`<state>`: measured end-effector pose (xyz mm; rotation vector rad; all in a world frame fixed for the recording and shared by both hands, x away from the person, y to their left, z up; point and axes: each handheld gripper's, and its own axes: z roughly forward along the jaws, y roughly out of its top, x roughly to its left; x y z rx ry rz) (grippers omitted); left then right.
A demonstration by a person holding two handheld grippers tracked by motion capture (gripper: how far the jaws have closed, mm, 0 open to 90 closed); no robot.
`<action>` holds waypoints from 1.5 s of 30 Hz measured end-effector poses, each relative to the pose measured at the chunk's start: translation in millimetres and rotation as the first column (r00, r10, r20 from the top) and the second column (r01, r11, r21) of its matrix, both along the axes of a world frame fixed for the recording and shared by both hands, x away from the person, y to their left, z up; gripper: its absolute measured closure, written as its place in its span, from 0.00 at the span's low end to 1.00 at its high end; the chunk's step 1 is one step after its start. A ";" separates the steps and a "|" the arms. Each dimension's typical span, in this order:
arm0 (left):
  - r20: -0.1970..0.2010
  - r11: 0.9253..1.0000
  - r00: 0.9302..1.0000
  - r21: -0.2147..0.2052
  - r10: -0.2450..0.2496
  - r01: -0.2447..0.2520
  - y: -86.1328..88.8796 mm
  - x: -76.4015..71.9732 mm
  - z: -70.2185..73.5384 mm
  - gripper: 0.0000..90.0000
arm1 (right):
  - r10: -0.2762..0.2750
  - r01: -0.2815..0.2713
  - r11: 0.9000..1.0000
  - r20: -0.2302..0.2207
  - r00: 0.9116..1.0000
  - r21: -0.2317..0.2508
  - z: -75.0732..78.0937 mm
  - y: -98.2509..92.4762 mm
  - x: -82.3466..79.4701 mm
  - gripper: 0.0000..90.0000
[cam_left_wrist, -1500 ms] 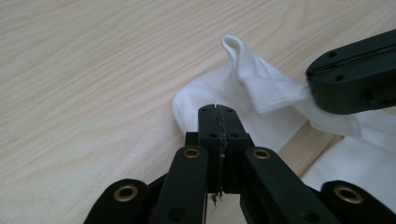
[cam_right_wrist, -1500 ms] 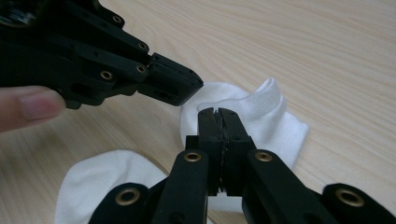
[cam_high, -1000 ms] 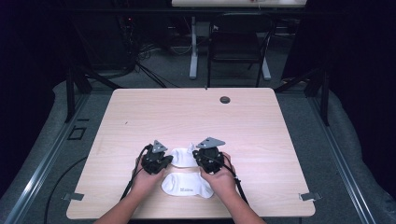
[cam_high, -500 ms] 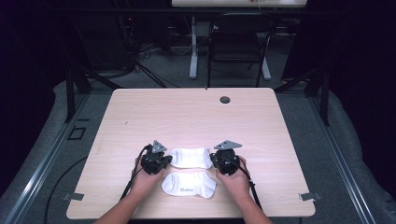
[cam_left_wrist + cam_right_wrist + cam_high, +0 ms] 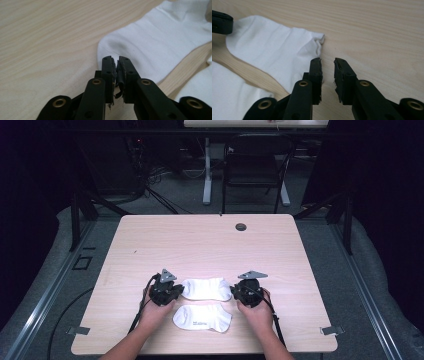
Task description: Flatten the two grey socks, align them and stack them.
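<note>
A pale wooden bench [image 5: 210, 245] stands on grey floor [image 5: 320, 210] in a dim room. Behind it are a dark chair [image 5: 252, 170], a white desk leg [image 5: 207, 175] and loose cables [image 5: 155, 195]. Black drapes [image 5: 385, 195] hang at the sides.

Two white socks of soft, matt knit cloth [image 5: 205, 288] lie on the smooth, pale wood-grain surface [image 5: 200, 245]; the jaws are matt black plastic.

The small grey print on the nearer white ankle sock [image 5: 202, 318] is too small to read, and picture edges crop both socks in the gripper views.
</note>
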<state>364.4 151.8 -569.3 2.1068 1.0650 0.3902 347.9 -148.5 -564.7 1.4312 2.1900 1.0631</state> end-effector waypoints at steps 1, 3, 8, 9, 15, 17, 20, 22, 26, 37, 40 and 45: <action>0.001 1.000 1.000 -0.027 0.016 -0.016 3.0 2.8 1.9 0.85 | 0.000 0.000 1.000 0.005 1.000 0.009 3.1 0.1 -0.8 0.82; -0.003 0.999 0.999 -0.030 0.037 -0.037 5.8 6.3 2.0 0.80 | -0.003 0.003 1.000 0.021 1.000 0.016 2.6 1.5 -0.7 0.81; -0.006 0.998 0.998 -0.038 0.056 -0.056 7.9 10.3 -0.8 0.73 | 0.002 -0.003 1.000 0.024 1.000 0.016 1.0 3.0 1.0 0.78; 0.005 0.998 0.998 -0.031 0.055 -0.054 7.4 10.6 -1.0 0.72 | 0.005 -0.006 1.000 0.021 1.000 0.021 0.4 3.6 1.3 0.77; -0.029 0.999 0.998 -0.013 0.050 -0.051 4.8 14.7 -6.5 0.73 | 0.018 -0.019 1.000 0.031 0.999 0.009 -2.7 6.0 2.8 0.73; -0.033 0.998 0.998 -0.017 0.054 -0.055 4.9 15.4 -7.6 0.74 | 0.019 -0.019 1.000 0.036 0.999 0.016 -2.6 6.3 2.9 0.72; -0.043 0.999 0.998 -0.017 0.046 -0.046 5.6 16.8 -9.0 0.77 | 0.006 -0.006 1.000 0.036 0.999 0.005 -1.9 7.0 4.7 0.69; -0.047 0.999 0.998 -0.018 0.037 -0.038 5.8 16.7 -9.0 0.80 | 0.007 -0.007 1.000 0.026 1.000 0.012 -2.6 7.7 6.2 0.70; -0.048 0.999 0.999 -0.018 0.026 -0.026 4.9 15.8 -9.2 0.85 | 0.019 -0.020 1.000 0.017 1.000 0.012 -4.1 11.1 8.4 0.74; -0.036 0.999 0.999 -0.023 0.021 -0.022 2.0 14.8 -10.1 0.99 | 0.044 -0.044 0.999 0.003 0.999 -0.002 -8.6 17.1 9.6 0.96; -0.039 1.000 0.999 -0.024 0.018 -0.019 2.3 14.6 -9.1 0.99 | 0.047 -0.047 0.999 0.001 0.999 -0.002 -7.3 16.4 9.0 0.96; -0.044 0.999 0.999 -0.039 0.014 -0.016 3.6 13.6 -6.6 1.00 | 0.051 -0.051 0.999 0.004 0.999 0.006 -4.5 15.4 8.4 0.96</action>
